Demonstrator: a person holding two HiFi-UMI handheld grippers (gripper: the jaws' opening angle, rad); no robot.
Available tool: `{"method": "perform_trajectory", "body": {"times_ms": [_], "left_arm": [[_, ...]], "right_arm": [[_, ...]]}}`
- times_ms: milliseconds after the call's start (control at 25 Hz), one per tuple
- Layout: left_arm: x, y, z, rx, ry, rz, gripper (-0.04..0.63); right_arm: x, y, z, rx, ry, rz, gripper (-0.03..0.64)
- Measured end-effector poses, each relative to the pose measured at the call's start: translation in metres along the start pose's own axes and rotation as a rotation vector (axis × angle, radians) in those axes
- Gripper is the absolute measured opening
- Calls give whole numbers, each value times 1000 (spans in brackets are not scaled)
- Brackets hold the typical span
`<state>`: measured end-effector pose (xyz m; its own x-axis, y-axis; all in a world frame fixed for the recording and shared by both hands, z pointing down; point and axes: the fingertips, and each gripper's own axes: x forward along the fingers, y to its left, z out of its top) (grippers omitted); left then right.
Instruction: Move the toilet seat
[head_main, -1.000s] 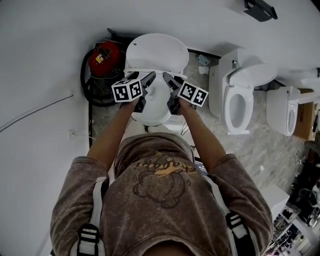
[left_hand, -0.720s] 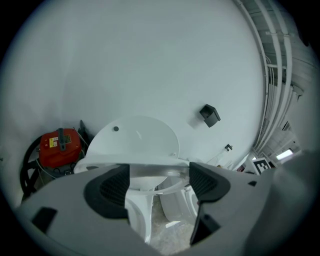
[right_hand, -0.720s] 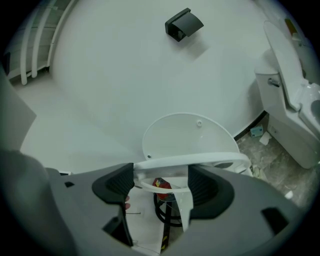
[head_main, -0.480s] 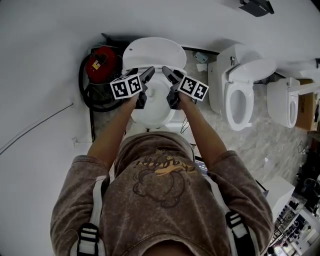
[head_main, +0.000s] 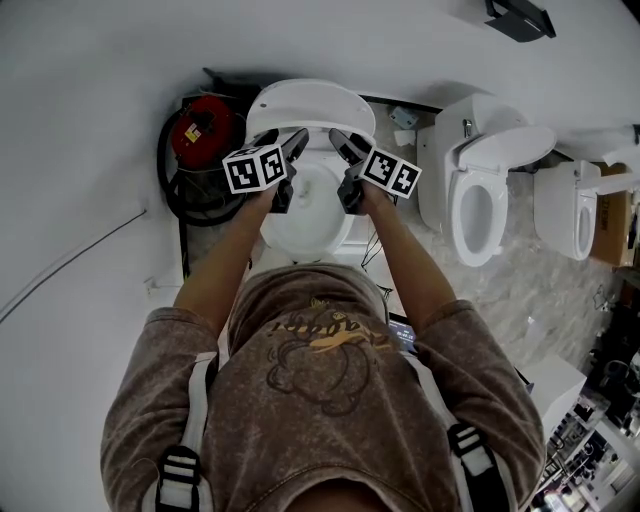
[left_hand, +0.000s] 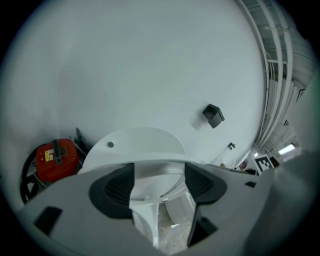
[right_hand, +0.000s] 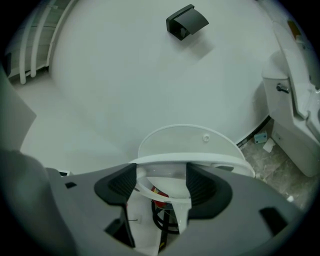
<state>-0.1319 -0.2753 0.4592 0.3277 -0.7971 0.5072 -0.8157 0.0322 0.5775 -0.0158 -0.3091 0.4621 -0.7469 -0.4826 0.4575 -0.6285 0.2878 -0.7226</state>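
both sides of toilet seat (head_main: 298, 238) straddled, left gripper (head_main: 292, 148) and right gripper (head_main: 342, 146) over the bowl. closing on seat rim between each pair of pads, jaws apart, not clamped yet. lid (head_main: 310, 105) up against wall behind. red vacuum (head_main: 205, 130) just left of bowl.

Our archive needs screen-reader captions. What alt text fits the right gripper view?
The right gripper is closing, the white toilet seat between its jaws, with the raised lid and white wall behind. Another toilet stands at right.
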Motion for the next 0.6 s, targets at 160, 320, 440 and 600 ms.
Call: {"method": "perform_trajectory", "body": {"times_ms": [160, 320, 440, 600], "left_arm": [[5, 2, 4, 11, 6, 2, 313], [13, 5, 11, 35, 9, 5, 313], [19, 7, 17, 43, 11, 9, 311], [27, 10, 25, 45, 9, 12, 311]], "right_arm": [[5, -2, 5, -9, 0, -6, 295], [14, -3, 12, -19, 7, -11, 291], [19, -6, 19, -19, 11, -14, 284], [26, -8, 25, -21, 13, -16, 281]]}}
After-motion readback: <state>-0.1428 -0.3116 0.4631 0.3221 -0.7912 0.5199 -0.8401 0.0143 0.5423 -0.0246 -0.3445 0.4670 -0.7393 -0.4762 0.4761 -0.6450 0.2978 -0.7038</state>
